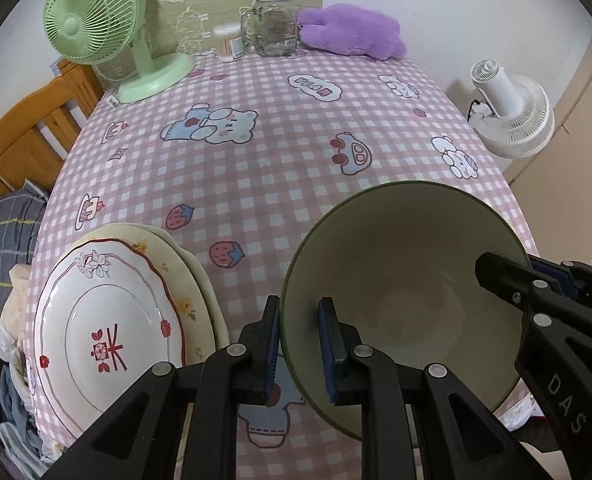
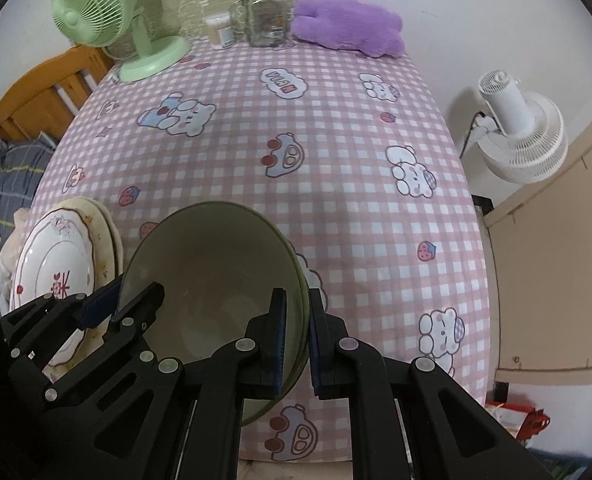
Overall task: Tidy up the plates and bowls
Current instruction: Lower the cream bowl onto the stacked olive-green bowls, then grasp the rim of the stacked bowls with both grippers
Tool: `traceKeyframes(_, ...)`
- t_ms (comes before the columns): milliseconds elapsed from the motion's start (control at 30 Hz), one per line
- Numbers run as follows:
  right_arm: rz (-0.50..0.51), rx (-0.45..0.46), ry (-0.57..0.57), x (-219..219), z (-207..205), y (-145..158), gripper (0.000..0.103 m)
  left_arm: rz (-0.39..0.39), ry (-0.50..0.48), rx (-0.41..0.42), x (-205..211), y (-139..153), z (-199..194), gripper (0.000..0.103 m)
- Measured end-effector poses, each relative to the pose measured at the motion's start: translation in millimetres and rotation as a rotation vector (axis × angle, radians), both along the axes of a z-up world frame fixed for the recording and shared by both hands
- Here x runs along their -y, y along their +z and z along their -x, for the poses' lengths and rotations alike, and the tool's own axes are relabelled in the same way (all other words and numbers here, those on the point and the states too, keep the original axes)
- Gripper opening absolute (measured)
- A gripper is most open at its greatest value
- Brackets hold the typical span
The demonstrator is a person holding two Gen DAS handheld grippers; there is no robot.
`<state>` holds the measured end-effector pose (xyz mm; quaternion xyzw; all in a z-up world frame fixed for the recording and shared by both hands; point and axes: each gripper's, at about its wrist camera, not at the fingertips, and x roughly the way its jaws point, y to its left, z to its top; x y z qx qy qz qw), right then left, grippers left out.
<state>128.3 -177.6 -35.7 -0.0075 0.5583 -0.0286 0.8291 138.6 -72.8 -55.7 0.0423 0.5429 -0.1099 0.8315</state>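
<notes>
A pale green bowl (image 1: 408, 292) with a dark rim is held between both grippers above the near part of the table. My left gripper (image 1: 298, 344) is shut on its left rim. My right gripper (image 2: 296, 340) is shut on its right rim; the bowl also shows in the right wrist view (image 2: 216, 280). A stack of plates (image 1: 108, 332), the top one white with red flower decoration, lies on the table at the near left, beside the bowl; it shows in the right wrist view (image 2: 60, 264) too.
The table has a pink checked cloth (image 1: 276, 152). At the far edge stand a green desk fan (image 1: 96, 20), a cotton swab tub (image 1: 228, 42), a glass jar mug (image 1: 274, 24) and a purple plush (image 1: 352, 32). A white fan (image 1: 512, 112) stands right of the table.
</notes>
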Motion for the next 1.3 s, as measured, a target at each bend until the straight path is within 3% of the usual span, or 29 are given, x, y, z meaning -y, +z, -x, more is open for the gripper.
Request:
traceKeyframes(300,-0.060,0.034,-0.104,9,13,0,0.013,0.040,-0.051,0.002,-7,4,4,0.040)
traceKeyframes(433,-0.087,0.056,-0.126,8,19,2,0.013,0.088,-0.081,0.003,-11,6,5,0.065)
traceKeyframes(567,-0.097,0.068,-0.159,8,22,3,0.014,0.116,-0.105,0.001,-13,5,3,0.074)
traceKeyframes(700,-0.092,0.062,-0.173,6,22,1,0.021,0.145,-0.117,-0.017,-15,-2,0,0.079)
traceKeyframes(767,-0.088,0.055,-0.177,5,22,-1,0.048,0.162,-0.124,-0.024,-15,-6,-2,0.081)
traceKeyframes(833,-0.094,0.068,-0.197,6,22,-1,0.059,0.183,-0.122,-0.030,-14,-9,-4,0.083)
traceKeyframes(1100,-0.074,0.049,-0.224,7,16,-7,0.060,0.274,-0.117,-0.083,-8,-27,-15,0.086)
traceKeyframes(1300,-0.103,0.031,-0.211,16,5,-22,0.060,0.264,-0.103,-0.095,-3,-33,-18,0.084)
